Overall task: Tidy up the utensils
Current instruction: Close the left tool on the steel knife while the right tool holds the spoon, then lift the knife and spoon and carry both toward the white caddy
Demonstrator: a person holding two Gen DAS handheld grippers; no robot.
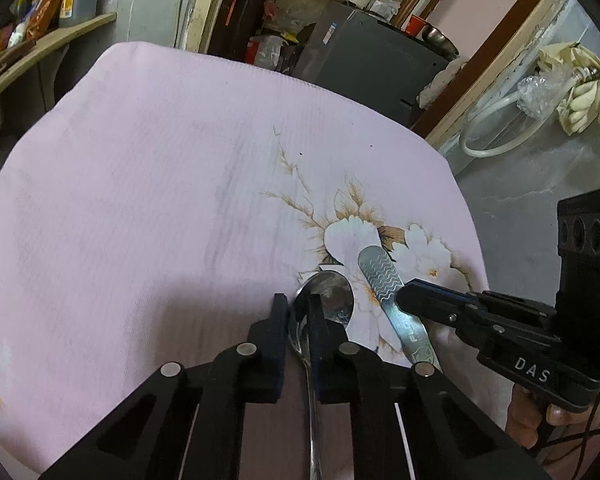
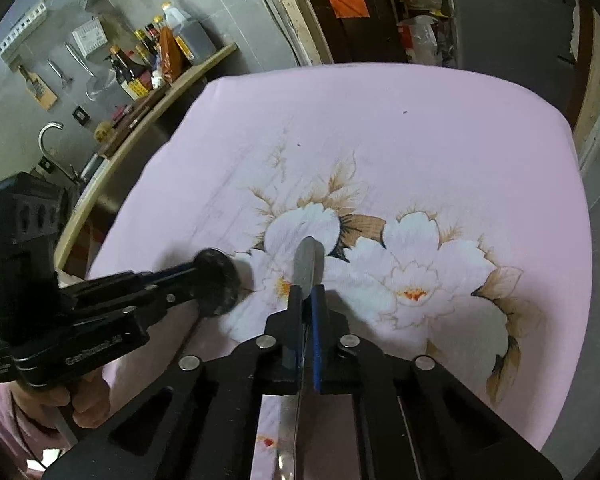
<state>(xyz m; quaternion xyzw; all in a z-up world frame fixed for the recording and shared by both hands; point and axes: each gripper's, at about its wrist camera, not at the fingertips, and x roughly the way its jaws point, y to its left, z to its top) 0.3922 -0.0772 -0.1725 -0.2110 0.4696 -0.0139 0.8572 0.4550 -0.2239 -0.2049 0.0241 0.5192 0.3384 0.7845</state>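
In the left wrist view, a steel spoon (image 1: 328, 292) lies bowl-forward on the pink flowered cloth (image 1: 140, 200). My left gripper (image 1: 298, 304) is shut on its neck, and the handle runs back under the jaws. Just to its right is a flat steel utensil with a wave-patterned handle (image 1: 380, 276), with my right gripper (image 1: 404, 296) clamped on it from the side. In the right wrist view, my right gripper (image 2: 307, 292) is shut on that utensil (image 2: 308, 260), whose handle end pokes out ahead. The left gripper (image 2: 204, 276) holds the spoon bowl (image 2: 218, 280) at left.
The cloth-covered table (image 2: 420, 140) ends close on the right. A shelf of bottles (image 2: 152, 68) and a tap (image 2: 50, 132) stand to the left. Beyond the far edge are a grey cabinet (image 1: 372, 52) and clutter. A hand (image 2: 84, 400) holds each gripper.
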